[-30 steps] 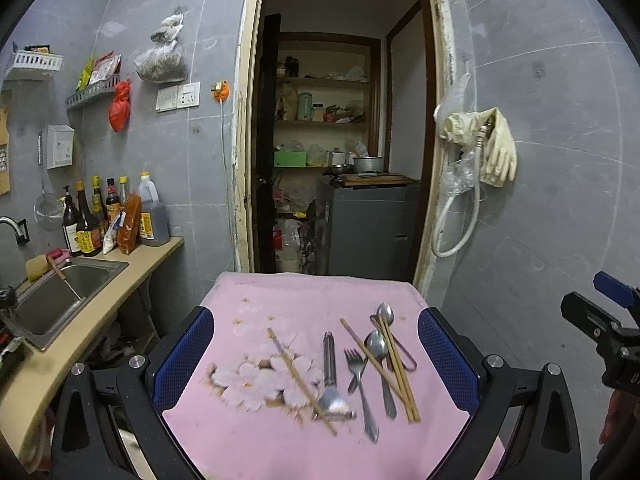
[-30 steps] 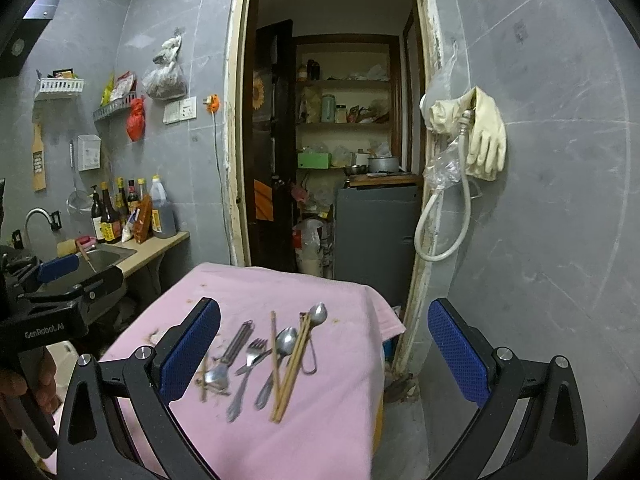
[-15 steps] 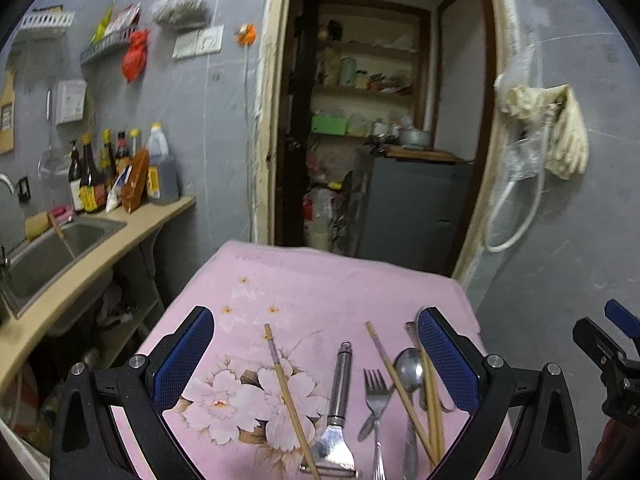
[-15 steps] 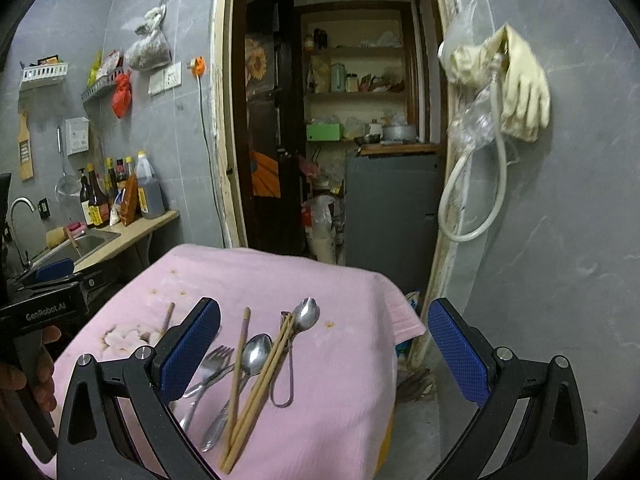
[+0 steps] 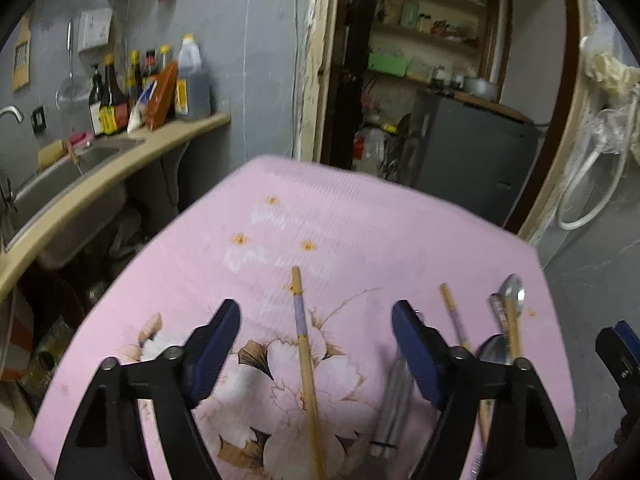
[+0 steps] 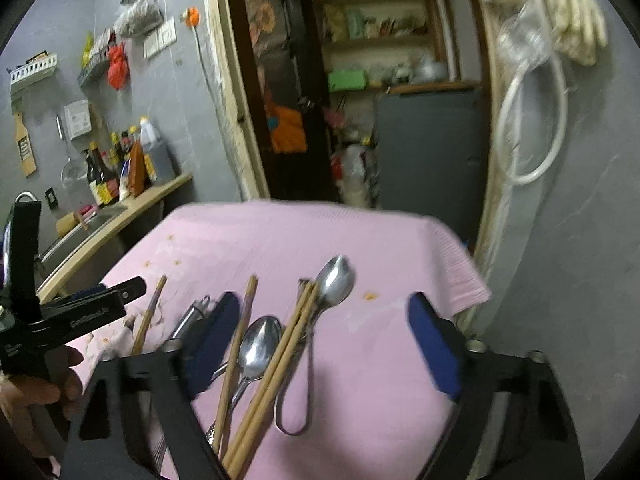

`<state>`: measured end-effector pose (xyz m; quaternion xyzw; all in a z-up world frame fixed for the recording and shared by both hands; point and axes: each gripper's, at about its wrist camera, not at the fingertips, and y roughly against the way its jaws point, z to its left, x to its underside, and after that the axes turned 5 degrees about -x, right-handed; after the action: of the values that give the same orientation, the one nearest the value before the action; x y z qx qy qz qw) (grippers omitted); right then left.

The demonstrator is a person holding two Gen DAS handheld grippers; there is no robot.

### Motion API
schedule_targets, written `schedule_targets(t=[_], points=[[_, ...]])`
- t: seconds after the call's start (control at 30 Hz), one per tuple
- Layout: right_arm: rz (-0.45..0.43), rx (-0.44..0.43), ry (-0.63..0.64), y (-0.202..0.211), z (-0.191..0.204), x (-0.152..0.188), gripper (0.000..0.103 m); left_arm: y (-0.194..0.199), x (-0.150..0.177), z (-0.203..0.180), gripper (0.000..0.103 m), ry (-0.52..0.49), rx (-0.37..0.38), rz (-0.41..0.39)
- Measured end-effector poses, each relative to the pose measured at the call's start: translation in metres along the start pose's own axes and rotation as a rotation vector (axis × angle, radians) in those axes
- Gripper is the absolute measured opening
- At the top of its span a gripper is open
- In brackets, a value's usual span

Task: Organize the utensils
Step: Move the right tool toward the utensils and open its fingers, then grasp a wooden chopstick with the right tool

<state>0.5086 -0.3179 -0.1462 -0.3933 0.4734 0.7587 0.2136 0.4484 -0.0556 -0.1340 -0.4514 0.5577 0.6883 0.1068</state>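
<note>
I am at the approach step, nothing picked. My left gripper point(image 5: 316, 334) is spread wide, straddling a lone chopstick point(image 5: 305, 354) at its 12 o'clock. My right gripper point(image 6: 328, 334) (also spread, empty) frames spoons point(image 6: 335, 280) and a chopstick pair point(image 6: 280, 364). Next, I judge, lower and pinch one piece. All lie on a pink floral cloth point(image 5: 360, 220); sink counter point(image 5: 132, 168) at 10 o'clock, doorway point(image 5: 432, 60) at 1.
</note>
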Motion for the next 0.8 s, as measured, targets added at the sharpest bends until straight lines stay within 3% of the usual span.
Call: schedule_targets(t=[0.17, 0.37, 0.5, 0.7, 0.8], points=[[0.088, -0.031, -0.012, -0.034, -0.001, 0.007, 0.041, -0.031, 0.001, 0.005, 0.048, 0.033, 0.011, 0.085], [0.166, -0.051, -0.032, -0.063, 0.001, 0.014, 0.032, -0.056, 0.001, 0.007, 0.026, 0.014, -0.008, 0.168], [0.208, -0.066, -0.056, -0.077, 0.002, 0.017, 0.029, -0.059, 0.0, 0.006, 0.022, 0.003, -0.022, 0.173], [0.248, -0.109, -0.119, -0.092, -0.001, 0.018, 0.016, -0.061, -0.003, -0.005, 0.022, -0.073, -0.066, 0.184], [0.254, -0.118, -0.13, -0.093, 0.0, 0.019, 0.015, -0.062, -0.004, -0.005, 0.009, -0.067, -0.041, 0.19]])
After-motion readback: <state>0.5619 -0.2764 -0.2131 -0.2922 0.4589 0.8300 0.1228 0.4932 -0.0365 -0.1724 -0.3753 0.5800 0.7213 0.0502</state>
